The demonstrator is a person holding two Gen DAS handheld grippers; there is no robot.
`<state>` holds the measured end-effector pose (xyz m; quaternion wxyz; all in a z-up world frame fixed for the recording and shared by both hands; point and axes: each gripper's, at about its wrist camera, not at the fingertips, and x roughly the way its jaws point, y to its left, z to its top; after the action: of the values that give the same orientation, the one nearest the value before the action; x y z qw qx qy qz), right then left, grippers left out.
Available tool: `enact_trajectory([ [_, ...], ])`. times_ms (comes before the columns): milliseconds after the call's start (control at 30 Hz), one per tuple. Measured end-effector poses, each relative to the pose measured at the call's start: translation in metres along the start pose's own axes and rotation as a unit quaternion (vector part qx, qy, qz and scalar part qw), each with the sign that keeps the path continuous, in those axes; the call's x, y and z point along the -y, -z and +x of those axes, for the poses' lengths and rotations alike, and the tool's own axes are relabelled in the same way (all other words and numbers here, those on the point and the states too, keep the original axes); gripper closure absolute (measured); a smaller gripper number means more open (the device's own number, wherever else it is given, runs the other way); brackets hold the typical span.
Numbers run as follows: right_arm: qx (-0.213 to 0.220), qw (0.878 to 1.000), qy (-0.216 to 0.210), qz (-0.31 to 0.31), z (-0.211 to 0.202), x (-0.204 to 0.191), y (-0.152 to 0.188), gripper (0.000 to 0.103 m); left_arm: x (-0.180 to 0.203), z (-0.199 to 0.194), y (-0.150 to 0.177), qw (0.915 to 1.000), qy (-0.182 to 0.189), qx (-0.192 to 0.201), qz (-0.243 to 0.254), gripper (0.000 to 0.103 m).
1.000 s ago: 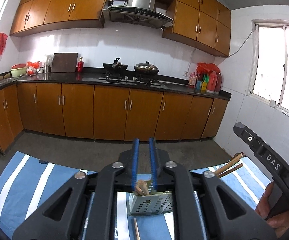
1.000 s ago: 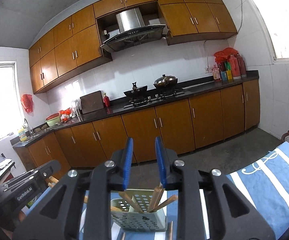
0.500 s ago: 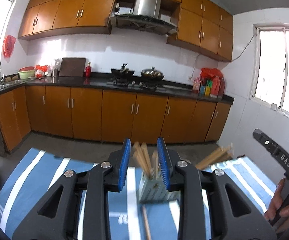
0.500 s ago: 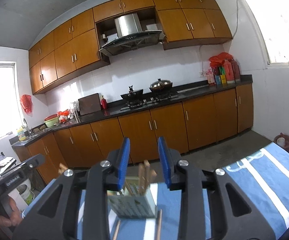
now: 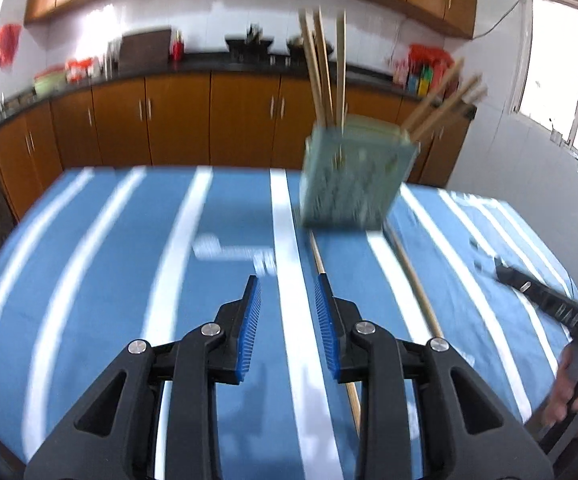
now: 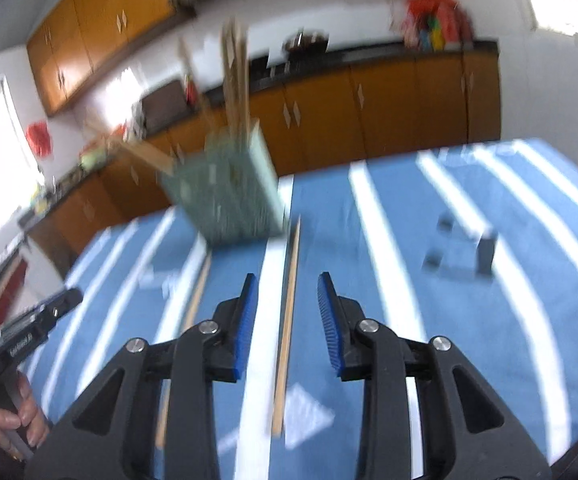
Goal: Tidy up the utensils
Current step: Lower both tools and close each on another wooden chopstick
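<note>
A pale green perforated utensil holder (image 5: pixel 355 178) (image 6: pixel 229 196) stands on the blue striped cloth with several wooden chopsticks upright and leaning in it. Two loose chopsticks lie on the cloth in front of it. In the left wrist view, one chopstick (image 5: pixel 319 262) runs under my left gripper's right finger and the other (image 5: pixel 413 284) lies further right. My left gripper (image 5: pixel 287 280) is open, a narrow gap, nothing in it. My right gripper (image 6: pixel 287 278) is open above a loose chopstick (image 6: pixel 289 304) that lines up with its gap, apart from the pads. The second chopstick (image 6: pixel 197 300) lies to its left.
The blue-and-white striped cloth (image 5: pixel 129 260) covers the table. A small dark blurred object (image 6: pixel 485 252) sits on it at the right. A hand (image 5: pixel 573 396) holds the other gripper (image 5: pixel 541 296) at the right edge. Brown kitchen cabinets (image 5: pixel 177 120) stand beyond the table.
Both grippers have dropped toward the table and tilted downward. Their jaws stand a little wider. The holder now sits ahead and above the fingertips, and the loose chopsticks show in full.
</note>
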<state>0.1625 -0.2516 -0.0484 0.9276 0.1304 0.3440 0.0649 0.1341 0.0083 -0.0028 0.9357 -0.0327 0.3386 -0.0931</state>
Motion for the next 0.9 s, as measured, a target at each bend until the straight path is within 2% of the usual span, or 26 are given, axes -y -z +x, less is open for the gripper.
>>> enact_trajectory([
  [100,-0.045,0.999,0.004,-0.014,0.023,-0.005,0.023,0.079,0.002,0.012,0.018,0.9995,0.006,-0.029,-0.01,0.074],
  [233,-0.07,0.997,0.015,-0.025,0.04,-0.01,0.038,0.084,0.009,0.021,0.033,0.9984,0.015,-0.053,-0.012,0.074],
  [367,-0.074,0.996,0.029,-0.034,0.047,-0.011,0.04,0.085,0.014,0.029,0.041,0.9975,0.022,-0.065,-0.013,0.07],
  [633,-0.066,0.994,0.062,-0.058,0.05,-0.016,0.039,0.094,0.03,0.041,0.053,0.9962,0.029,-0.083,0.0,0.069],
  [900,-0.063,0.994,0.083,-0.036,0.05,-0.008,0.036,0.095,0.044,0.052,0.059,0.995,0.005,-0.097,0.022,0.07],
])
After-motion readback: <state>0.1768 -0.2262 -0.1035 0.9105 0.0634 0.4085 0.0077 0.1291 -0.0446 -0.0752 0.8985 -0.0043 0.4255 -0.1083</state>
